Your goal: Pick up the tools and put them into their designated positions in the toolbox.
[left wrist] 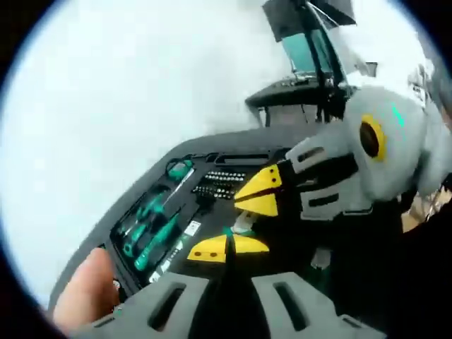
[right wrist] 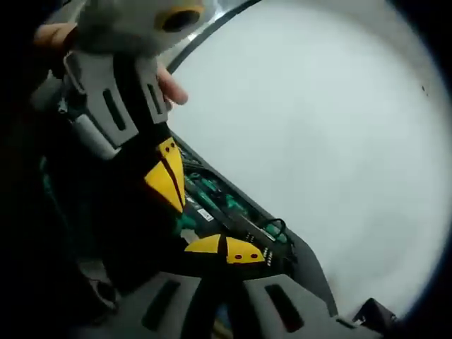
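The black toolbox (left wrist: pixel 212 152) lies open on a white table. It holds green-handled screwdrivers (left wrist: pixel 152 226) and a rack of small bits (left wrist: pixel 220 185). At the bottom of the left gripper view, my left gripper (left wrist: pixel 227 247) has its yellow tips pressed together over the toolbox. A small green-and-white piece (left wrist: pixel 242 223) sits just beyond them; whether it is held is unclear. My right gripper (left wrist: pixel 260 192) comes in from the right, tips together. The right gripper view shows my right gripper (right wrist: pixel 226 249) shut above the toolbox (right wrist: pixel 311 272), with green tools (right wrist: pixel 215 194) in it. The left gripper (right wrist: pixel 167 180) hangs beside it.
White tabletop (right wrist: pixel 318 141) spreads around the toolbox. A person's hand (left wrist: pixel 88 289) shows at the lower left of the left gripper view, and fingers (right wrist: pixel 171 86) grip the left gripper's body. Dark furniture (left wrist: pixel 304 85) stands beyond the table's far edge.
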Action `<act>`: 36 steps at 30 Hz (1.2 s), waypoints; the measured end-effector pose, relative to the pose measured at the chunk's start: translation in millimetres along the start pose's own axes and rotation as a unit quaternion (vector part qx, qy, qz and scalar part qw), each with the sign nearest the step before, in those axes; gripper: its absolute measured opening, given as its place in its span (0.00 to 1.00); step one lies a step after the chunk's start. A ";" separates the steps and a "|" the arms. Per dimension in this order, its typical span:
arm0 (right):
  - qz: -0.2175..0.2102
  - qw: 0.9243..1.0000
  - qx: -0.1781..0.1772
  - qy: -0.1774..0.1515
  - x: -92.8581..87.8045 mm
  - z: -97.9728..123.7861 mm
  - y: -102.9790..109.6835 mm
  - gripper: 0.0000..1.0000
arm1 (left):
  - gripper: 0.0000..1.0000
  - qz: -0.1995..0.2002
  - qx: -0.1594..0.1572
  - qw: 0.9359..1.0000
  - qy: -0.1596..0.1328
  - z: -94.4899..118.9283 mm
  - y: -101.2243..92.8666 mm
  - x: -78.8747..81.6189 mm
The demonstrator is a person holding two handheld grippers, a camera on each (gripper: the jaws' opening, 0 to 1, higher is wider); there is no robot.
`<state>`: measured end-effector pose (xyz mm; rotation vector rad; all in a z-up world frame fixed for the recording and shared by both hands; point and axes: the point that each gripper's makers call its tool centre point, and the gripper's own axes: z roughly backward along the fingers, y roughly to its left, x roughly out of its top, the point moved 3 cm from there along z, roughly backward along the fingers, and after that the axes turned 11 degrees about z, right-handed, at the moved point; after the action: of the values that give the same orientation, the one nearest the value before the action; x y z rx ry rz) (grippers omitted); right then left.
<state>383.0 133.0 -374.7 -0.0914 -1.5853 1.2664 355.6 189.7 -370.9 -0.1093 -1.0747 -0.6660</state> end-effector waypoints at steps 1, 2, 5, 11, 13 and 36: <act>0.001 1.000 0.000 0.001 -0.4 -2.7 1.4 0.00 | 0.00 -0.028 0.000 1.000 0.003 -0.3 1.2 -1.0; 0.003 1.000 -0.001 0.001 0.1 -3.5 1.8 0.00 | 0.00 -0.027 -0.001 1.000 0.007 -1.6 0.8 -1.9; -0.005 1.000 0.003 0.008 -1.2 -9.4 2.9 0.00 | 0.00 -0.022 0.000 1.000 0.010 -1.4 1.4 -2.9; 0.020 1.000 0.004 0.008 -0.3 -12.8 6.5 0.00 | 0.00 -0.041 0.020 0.999 -0.020 -1.5 -4.1 -4.7; 0.032 0.999 0.005 0.012 -0.5 -13.3 8.3 0.00 | 0.00 -0.051 0.034 0.998 -0.021 -3.6 -2.9 -4.5; -0.228 0.973 0.026 -0.001 0.4 8.1 -40.6 0.00 | 0.00 0.156 0.068 0.984 -0.051 59.6 26.9 -28.3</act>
<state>397.4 110.2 -343.3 0.2931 -1.4664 0.9431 315.6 247.5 -359.3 -0.1915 -1.1680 -0.3071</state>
